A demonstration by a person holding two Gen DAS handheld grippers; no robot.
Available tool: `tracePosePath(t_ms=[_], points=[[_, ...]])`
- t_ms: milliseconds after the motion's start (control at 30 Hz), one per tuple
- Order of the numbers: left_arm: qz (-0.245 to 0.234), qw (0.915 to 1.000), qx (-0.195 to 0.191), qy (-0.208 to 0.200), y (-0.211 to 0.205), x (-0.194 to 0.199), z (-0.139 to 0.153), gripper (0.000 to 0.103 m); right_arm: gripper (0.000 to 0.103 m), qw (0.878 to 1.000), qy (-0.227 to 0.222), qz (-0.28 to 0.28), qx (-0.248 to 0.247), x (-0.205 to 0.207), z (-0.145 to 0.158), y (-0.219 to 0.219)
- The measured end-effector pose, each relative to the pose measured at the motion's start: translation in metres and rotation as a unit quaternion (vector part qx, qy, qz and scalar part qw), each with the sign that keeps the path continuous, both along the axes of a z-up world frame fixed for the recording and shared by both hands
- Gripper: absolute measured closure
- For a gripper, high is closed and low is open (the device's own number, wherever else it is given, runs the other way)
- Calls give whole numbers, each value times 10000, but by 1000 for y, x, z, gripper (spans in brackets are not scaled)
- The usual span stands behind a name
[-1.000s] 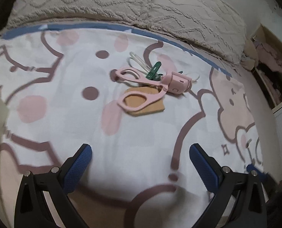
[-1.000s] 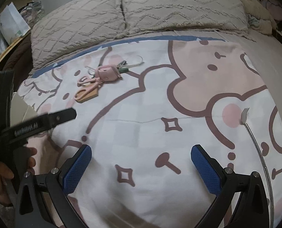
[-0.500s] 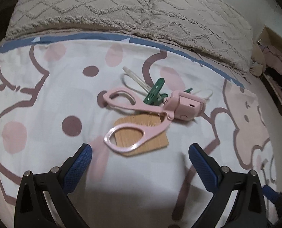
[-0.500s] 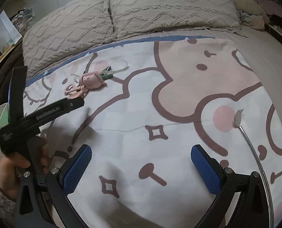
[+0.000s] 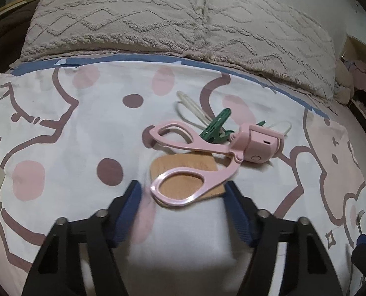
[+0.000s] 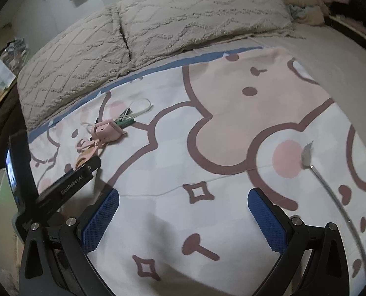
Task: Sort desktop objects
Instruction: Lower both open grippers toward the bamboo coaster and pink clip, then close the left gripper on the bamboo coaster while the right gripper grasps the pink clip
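A small pile lies on the cartoon-print sheet: pink scissors (image 5: pixel 195 148) with a pink block-shaped cap (image 5: pixel 261 145), a green clip (image 5: pixel 215 125), pale plastic loops (image 5: pixel 190 108) and a wooden card (image 5: pixel 183 165) underneath. My left gripper (image 5: pixel 181 194) is low over the pile and its jaws are closing. The near scissor handle and the card's front edge sit between the blue pads, which do not clearly press on them. In the right wrist view the same pile (image 6: pixel 104 133) lies far left beyond the left gripper (image 6: pixel 91 166). My right gripper (image 6: pixel 183 202) hangs open over bare sheet.
Two beige textured pillows (image 5: pixel 183 19) run along the back behind a blue sheet border (image 5: pixel 123 58). A long metal rod with a fork-like head (image 6: pixel 307 155) lies on the sheet at the right. Clutter and dark furniture edge both sides of the bed.
My left gripper has come forward and down to the pile, and its jaws have narrowed from wide open to either side of the near scissor handle. The right gripper stays open.
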State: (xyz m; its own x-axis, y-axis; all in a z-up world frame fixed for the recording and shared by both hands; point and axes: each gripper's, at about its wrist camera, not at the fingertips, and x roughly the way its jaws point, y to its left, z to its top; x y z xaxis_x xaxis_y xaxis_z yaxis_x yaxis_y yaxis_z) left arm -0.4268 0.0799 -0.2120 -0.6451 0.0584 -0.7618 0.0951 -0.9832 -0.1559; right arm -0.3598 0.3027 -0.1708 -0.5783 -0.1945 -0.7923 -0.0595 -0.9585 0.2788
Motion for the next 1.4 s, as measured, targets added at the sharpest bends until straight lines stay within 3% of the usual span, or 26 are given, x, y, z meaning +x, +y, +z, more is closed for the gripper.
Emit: tracePosePath(t_ms=[67, 433, 567, 733, 867, 1000, 1100, 1233, 1400], points=[[-18, 10000, -9, 8, -3, 3, 1, 47, 0, 10000, -30, 35, -53, -4, 1, -4], [-251, 9995, 211, 18, -17, 18, 4, 47, 0, 9989, 26, 445, -147, -38, 11, -46], [-311, 9994, 168, -2, -23, 29, 6, 47, 0, 9976, 63, 581, -378, -51, 11, -62], [-361, 9993, 113, -17, -30, 42, 6, 47, 0, 9969, 115, 769, -93, -69, 8, -85], [-394, 9992, 16, -1, -30, 47, 4, 47, 0, 9967, 99, 752, -286, -86, 2, -90], [-390, 9992, -6, -3, -29, 47, 4, 47, 14, 9974, 20, 682, -227, -101, -9, -97], [-390, 9992, -10, 2, -29, 46, 3, 47, 17, 9981, -19, 580, -226, -110, -16, -100], [-390, 9992, 5, 4, -30, 45, 2, 47, 42, 9974, 11, 690, -185, -115, -22, -110], [-372, 9993, 71, 28, -32, 46, 1, 47, 42, 9969, 153, 696, -323, -109, -28, -105]])
